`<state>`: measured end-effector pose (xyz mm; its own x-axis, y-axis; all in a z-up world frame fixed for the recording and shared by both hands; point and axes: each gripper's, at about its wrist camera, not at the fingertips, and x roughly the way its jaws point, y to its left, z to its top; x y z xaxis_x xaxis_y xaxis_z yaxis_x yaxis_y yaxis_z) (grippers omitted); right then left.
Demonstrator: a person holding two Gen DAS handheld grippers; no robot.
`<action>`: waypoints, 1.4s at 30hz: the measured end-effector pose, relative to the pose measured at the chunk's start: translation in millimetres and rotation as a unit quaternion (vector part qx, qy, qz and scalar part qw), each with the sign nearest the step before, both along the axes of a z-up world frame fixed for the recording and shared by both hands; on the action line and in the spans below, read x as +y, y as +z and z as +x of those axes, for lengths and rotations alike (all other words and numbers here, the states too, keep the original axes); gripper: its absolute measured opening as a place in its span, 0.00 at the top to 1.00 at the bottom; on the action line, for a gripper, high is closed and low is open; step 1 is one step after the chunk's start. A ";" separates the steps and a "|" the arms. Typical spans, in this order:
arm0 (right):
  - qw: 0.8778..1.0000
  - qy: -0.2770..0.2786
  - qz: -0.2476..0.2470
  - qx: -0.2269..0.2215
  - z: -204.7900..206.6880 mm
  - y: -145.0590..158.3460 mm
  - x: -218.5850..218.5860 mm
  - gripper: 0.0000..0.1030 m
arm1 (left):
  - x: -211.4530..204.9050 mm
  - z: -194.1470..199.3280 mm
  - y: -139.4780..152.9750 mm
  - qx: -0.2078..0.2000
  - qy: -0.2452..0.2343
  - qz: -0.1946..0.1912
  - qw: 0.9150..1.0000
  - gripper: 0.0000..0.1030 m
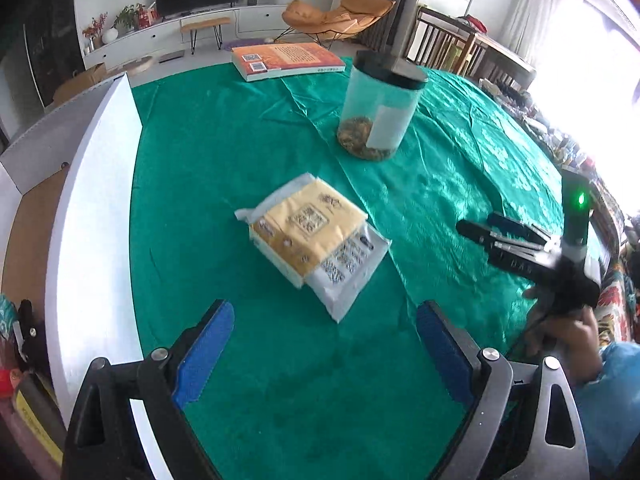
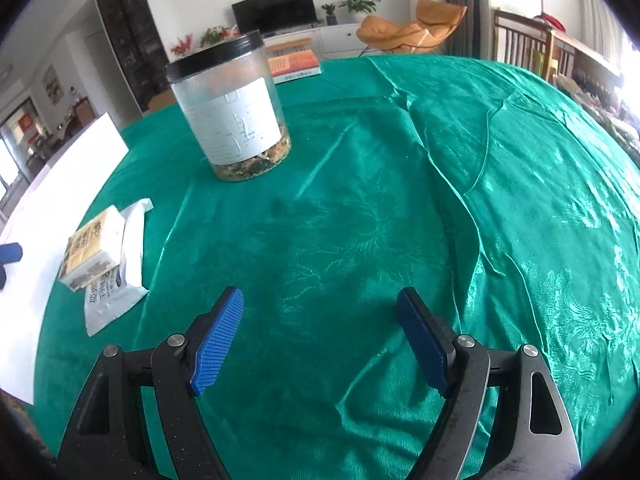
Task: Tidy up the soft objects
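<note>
A yellow soft tissue pack [image 1: 308,228] lies on top of a white soft pouch [image 1: 348,268] on the green tablecloth [image 1: 224,152]. My left gripper [image 1: 324,320] is open and empty, just short of the stack. In the right wrist view the tissue pack [image 2: 94,246] and the pouch [image 2: 116,292] lie at the far left. My right gripper [image 2: 320,304] is open and empty over bare cloth [image 2: 360,220], well right of the stack. It also shows in the left wrist view [image 1: 500,232] at the right.
A clear jar with a black lid [image 1: 378,108] stands behind the stack, also in the right wrist view [image 2: 234,112]. An orange book [image 1: 286,60] lies at the far edge. A white board [image 1: 96,216] borders the cloth on the left.
</note>
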<state>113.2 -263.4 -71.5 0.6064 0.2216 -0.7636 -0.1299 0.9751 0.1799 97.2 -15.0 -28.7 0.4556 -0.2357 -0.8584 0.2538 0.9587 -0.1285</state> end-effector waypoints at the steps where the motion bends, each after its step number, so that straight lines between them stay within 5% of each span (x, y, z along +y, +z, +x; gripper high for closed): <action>1: 1.000 -0.001 0.005 -0.001 -0.3 -0.1 -1.8 0.20 | -3.5 -5.9 -8.3 0.004 0.000 0.014 1.000 0.10; 9: 1.000 -0.001 0.019 -0.003 -0.6 -0.5 -5.9 0.19 | 4.9 14.3 -13.9 -0.016 0.065 0.011 0.998 0.10; 14: 1.000 -0.001 0.022 -0.003 -0.2 -0.4 -6.0 0.19 | -5.7 50.7 -32.5 0.013 0.094 -0.003 0.995 0.10; 16: 1.000 -0.001 0.022 -0.003 -0.5 -0.4 -5.8 0.19 | -29.2 65.8 -45.2 0.053 0.042 -0.049 0.996 0.10; 17: 1.000 -0.001 0.022 -0.003 -0.5 -0.4 -6.0 0.19 | -40.0 68.7 -43.4 0.065 0.007 -0.104 0.992 0.10; 19: 1.000 -0.001 0.023 -0.003 -0.8 0.0 -6.0 0.19 | -49.4 68.5 -24.7 0.074 -0.074 -0.266 0.958 0.11; 20: 1.000 -0.001 0.026 -0.003 -0.8 0.0 -6.4 0.19 | -48.0 66.6 -11.2 0.059 -0.086 -0.300 0.948 0.11; 21: 1.000 -0.002 0.029 -0.004 -0.8 0.0 -7.0 0.19 | -43.7 63.8 2.8 0.032 -0.083 -0.300 0.950 0.10; 25: 0.999 -0.003 0.034 -0.005 -0.3 0.3 -7.7 0.19 | -10.3 53.2 19.8 -0.016 -0.013 -0.239 0.971 0.07; 30: 1.000 -0.005 0.025 -0.002 -0.9 1.7 -6.6 0.19 | 19.0 20.1 -15.5 -0.008 0.069 -0.154 0.986 0.07; 38: 0.999 -0.022 0.032 0.002 -5.6 2.3 -12.4 0.19 | 13.0 -10.2 -74.5 0.003 0.083 -0.032 0.996 0.07; 42: 0.999 -0.023 0.022 0.001 -6.0 1.4 -10.0 0.19 | -0.2 -16.4 -81.7 -0.033 0.057 0.027 0.997 0.01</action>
<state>107.2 -273.4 -70.1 0.6148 0.2282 -0.7550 -0.0855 0.9709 0.2238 80.8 -15.2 -110.4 0.5326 -0.1326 -0.8359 0.1489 0.9869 -0.0618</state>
